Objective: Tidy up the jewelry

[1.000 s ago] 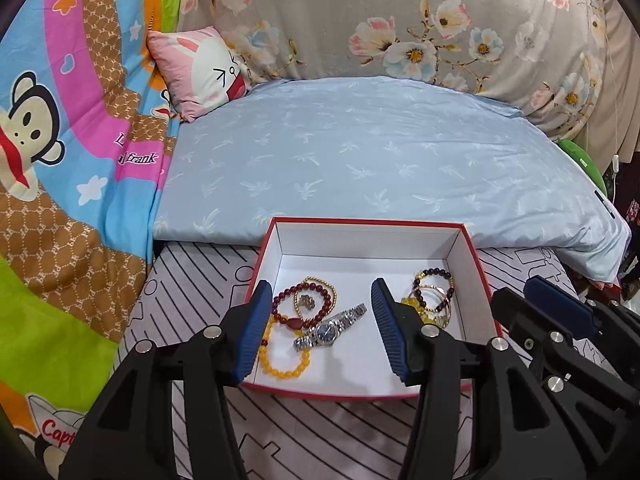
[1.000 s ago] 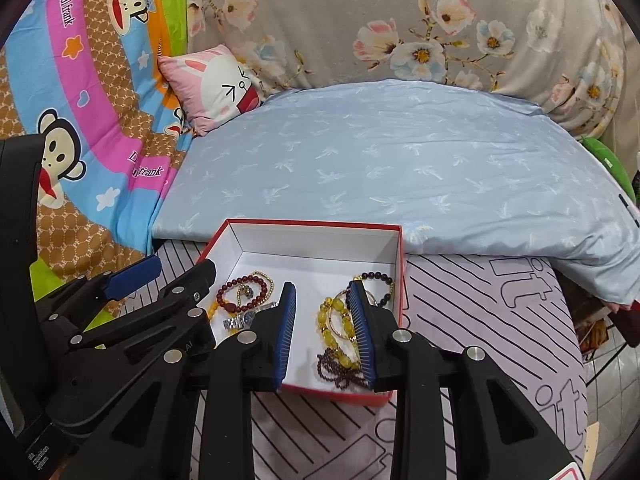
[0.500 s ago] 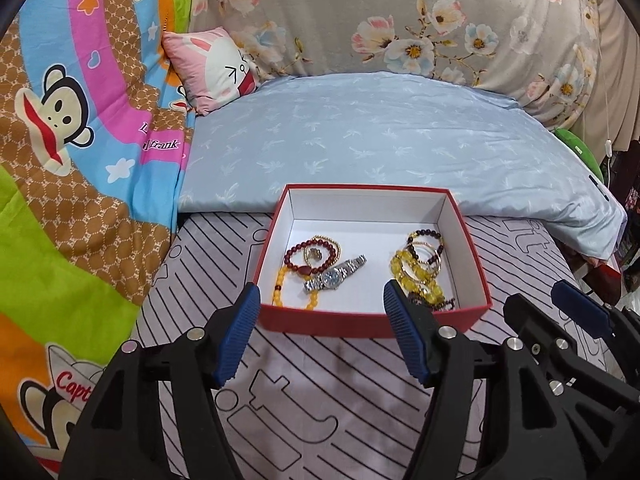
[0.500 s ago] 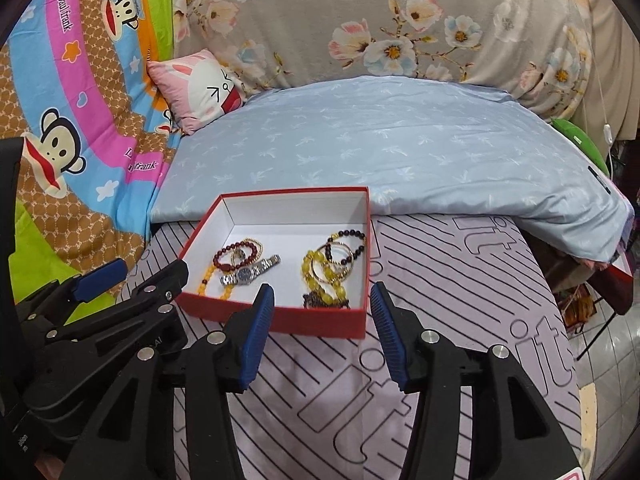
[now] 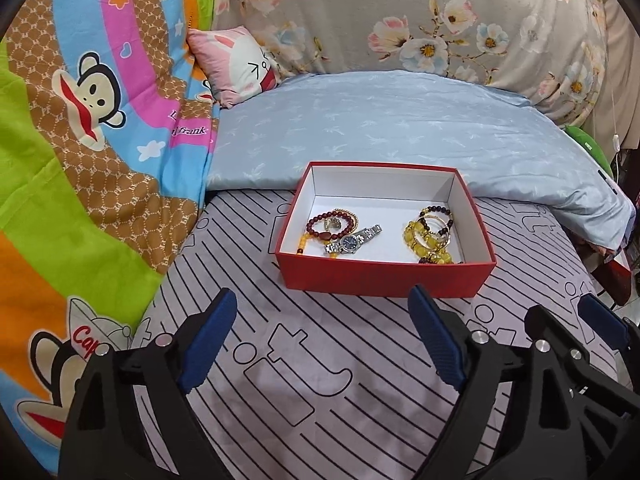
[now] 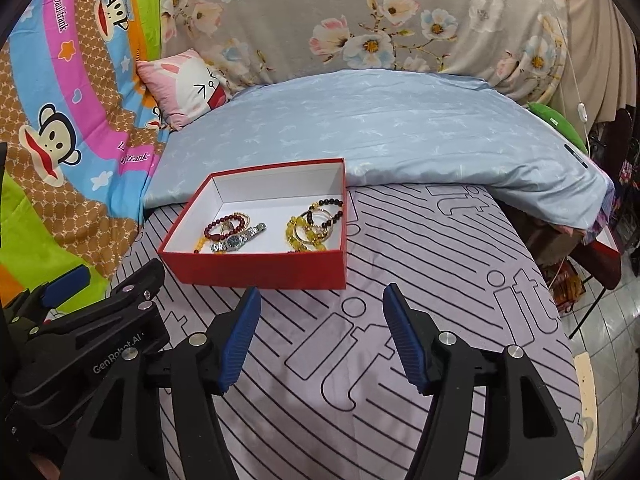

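Box: red box (image 5: 384,278), open-topped and white inside, sits on the striped bed sheet (image 5: 328,360) toward the far edge of the sheet, its back wall close against the blue quilt (image 5: 400,128).
Left pile: dark red bracelet (image 5: 329,224), watch (image 5: 352,241) and an amber bead strand (image 5: 303,242) lie tangled near the box's left wall.
Right pile: yellow beads (image 5: 425,237) and dark bangles (image 5: 440,218) are heaped near the right wall; which strands cross which I cannot tell.
Left tool: left tool (image 5: 320,344) hangs over bare sheet short of the box's near wall, jaws opening wide with nothing between them.
Right tool: right tool (image 6: 322,340) is likewise over bare sheet on the near side of the box, jaws opening, empty.
Task state: all the jewelry seen lies inside the box in two groups; likely done or nearly so.
Risk, box: the box looks light and rests on soft bedding, so a tool clipping the near wall could tip or slide it and spill the piles.
Risk, tangle: lifting one strand from either heap may drag its neighbours, since they overlap.
Risk, watch: the smooth metal band could slip from the pads if pinched at an angle.
Risk, tools: the two tools stand near each other, so reaching together could make them collide.
Risk, loss: a bead strand dropped on the patterned sheet or into quilt folds would be hard to spot.
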